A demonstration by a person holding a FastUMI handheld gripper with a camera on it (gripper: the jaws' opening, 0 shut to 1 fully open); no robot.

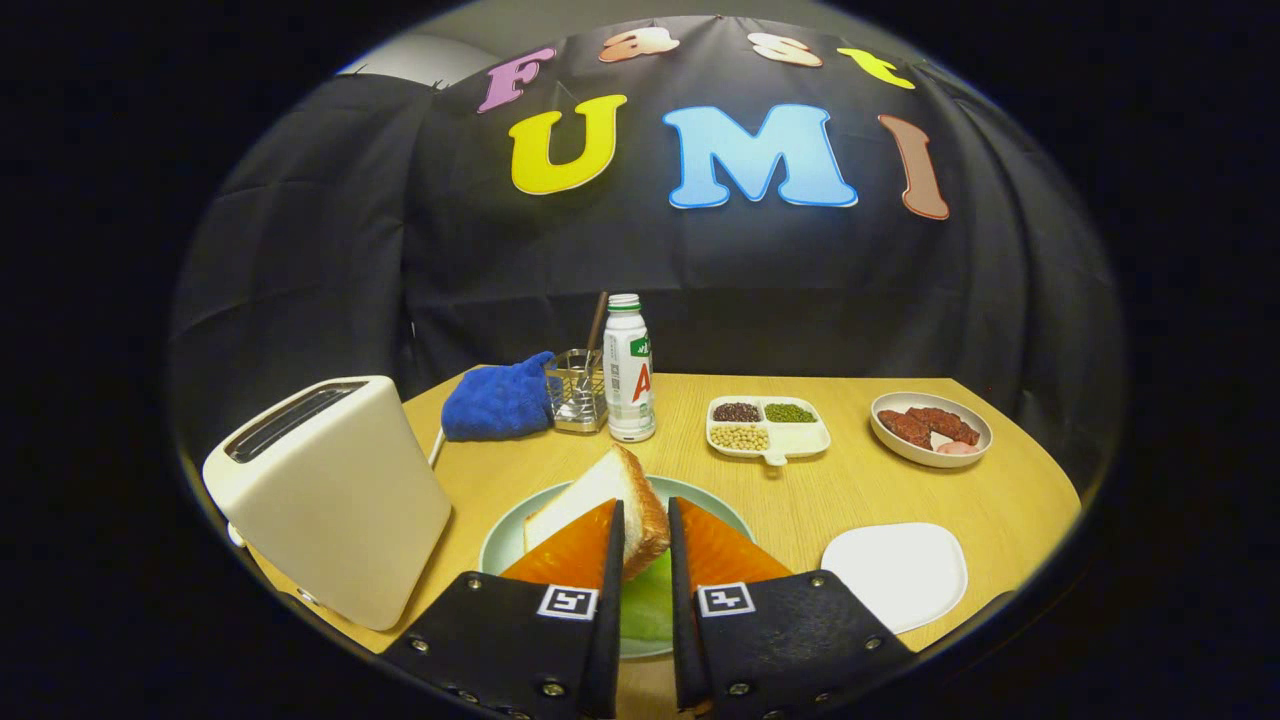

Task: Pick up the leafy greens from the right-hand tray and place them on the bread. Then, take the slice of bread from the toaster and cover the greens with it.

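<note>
Bread slice (622, 500) tilted on edge between the gripper (646, 540) fingers, above greens (648, 600) on plate (500, 545).

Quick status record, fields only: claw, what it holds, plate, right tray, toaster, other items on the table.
claw: shut on bread slice
bread slice: held tilted between the fingers, above the plate
greens: on the plate, below the slice, between the fingers
plate: pale green, just ahead of the claw
white tray: right of the plate, nothing on it
toaster: left of the plate, slot looks empty
behind plate: bottle, blue cloth, wire holder, divided dish of beans, bowl of meat
step left: lower slice onto greens
</note>
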